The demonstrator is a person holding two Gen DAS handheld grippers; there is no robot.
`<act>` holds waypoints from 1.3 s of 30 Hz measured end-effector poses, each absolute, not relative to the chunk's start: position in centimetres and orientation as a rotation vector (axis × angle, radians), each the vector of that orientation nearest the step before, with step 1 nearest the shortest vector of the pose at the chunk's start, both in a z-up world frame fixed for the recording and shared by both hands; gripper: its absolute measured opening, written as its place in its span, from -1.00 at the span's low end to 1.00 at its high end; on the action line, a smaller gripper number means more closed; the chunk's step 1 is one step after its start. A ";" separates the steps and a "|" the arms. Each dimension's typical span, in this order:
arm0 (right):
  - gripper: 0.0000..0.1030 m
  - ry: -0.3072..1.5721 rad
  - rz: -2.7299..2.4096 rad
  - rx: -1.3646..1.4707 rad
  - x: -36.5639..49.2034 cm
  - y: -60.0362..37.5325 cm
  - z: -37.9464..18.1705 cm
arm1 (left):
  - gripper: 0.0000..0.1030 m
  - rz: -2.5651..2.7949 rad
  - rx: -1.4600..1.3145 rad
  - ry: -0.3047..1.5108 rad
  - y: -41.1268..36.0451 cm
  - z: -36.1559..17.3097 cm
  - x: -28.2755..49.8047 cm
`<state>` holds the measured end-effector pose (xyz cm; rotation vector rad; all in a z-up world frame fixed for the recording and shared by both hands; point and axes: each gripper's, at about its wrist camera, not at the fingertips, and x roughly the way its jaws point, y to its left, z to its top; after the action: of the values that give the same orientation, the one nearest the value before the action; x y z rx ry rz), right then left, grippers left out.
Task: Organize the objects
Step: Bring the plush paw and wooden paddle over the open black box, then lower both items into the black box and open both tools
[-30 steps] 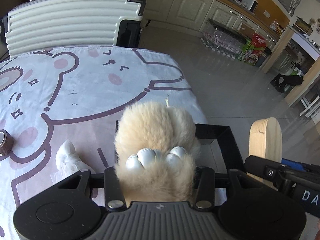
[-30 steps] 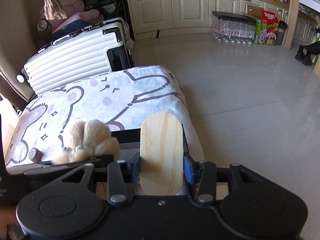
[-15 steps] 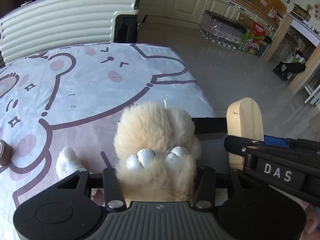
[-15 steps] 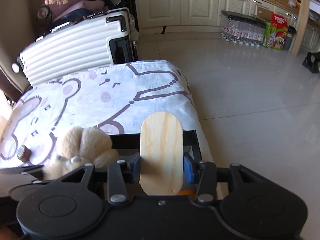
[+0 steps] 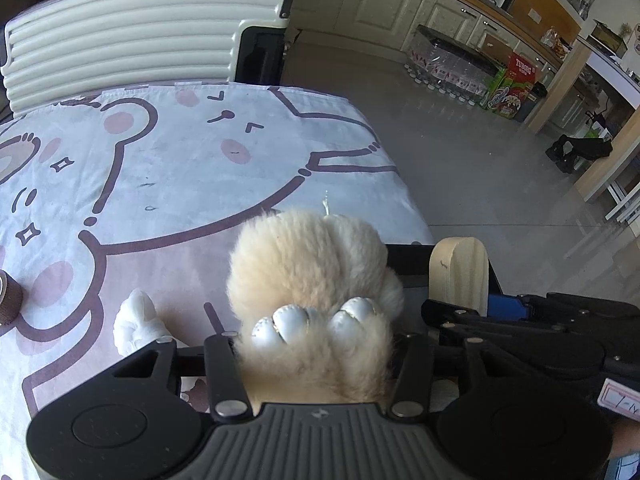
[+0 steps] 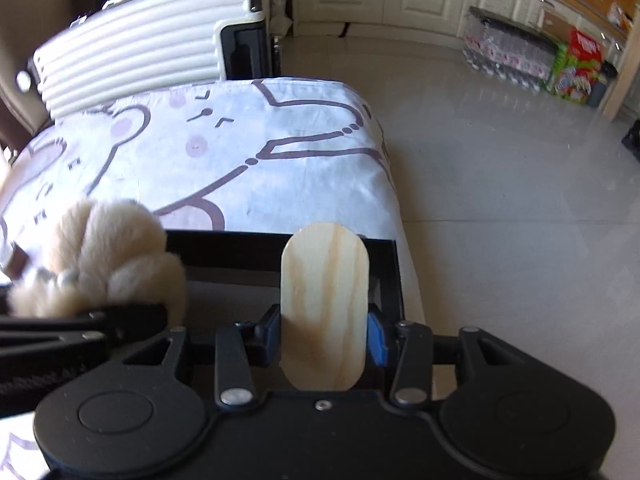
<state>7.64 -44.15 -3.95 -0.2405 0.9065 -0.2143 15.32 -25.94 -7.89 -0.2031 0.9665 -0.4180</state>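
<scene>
The left gripper [image 5: 316, 354], its jaws just easing apart, is loosely bracketing the furry paw toy [image 5: 312, 280] over the black box [image 6: 280, 250]; released early, the toy risks landing on the rim. The right gripper [image 6: 326, 332] is clamping the wooden paddle [image 6: 324, 304] above the same box, crowding the left one. The box is sitting at the worktop [image 5: 180, 168] edge, floor [image 5: 480, 184] just beyond.

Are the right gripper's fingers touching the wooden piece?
Touching. The right wrist view shows the right gripper's blue fingers pressed against both edges of the wooden piece.
</scene>
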 end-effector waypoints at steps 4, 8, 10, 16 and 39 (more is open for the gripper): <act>-0.14 0.952 -0.208 -0.286 8.1 -44.2 -4.8 | 0.00 -0.419 -0.201 0.963 -26.0 -7.9 15.4; -0.14 0.974 -0.204 -0.275 8.2 -44.1 -4.8 | 0.01 -0.418 -0.195 0.963 -26.0 -8.0 15.5; -0.13 0.973 -0.200 -0.260 8.1 -44.3 -4.7 | 0.01 -0.419 -0.194 0.962 -26.0 -8.0 15.5; -0.15 0.966 -0.194 -0.249 8.0 -44.4 -4.2 | 0.01 -0.411 -0.189 0.964 -26.1 -7.9 15.3; -0.15 0.970 -0.159 -0.073 8.6 -44.3 -3.2 | 0.56 -0.388 -0.198 0.805 -23.9 -3.7 14.2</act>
<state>8.64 -44.34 -3.16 -0.0731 0.9703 -0.1593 14.20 -23.91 -3.72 -0.1984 0.8047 -0.3880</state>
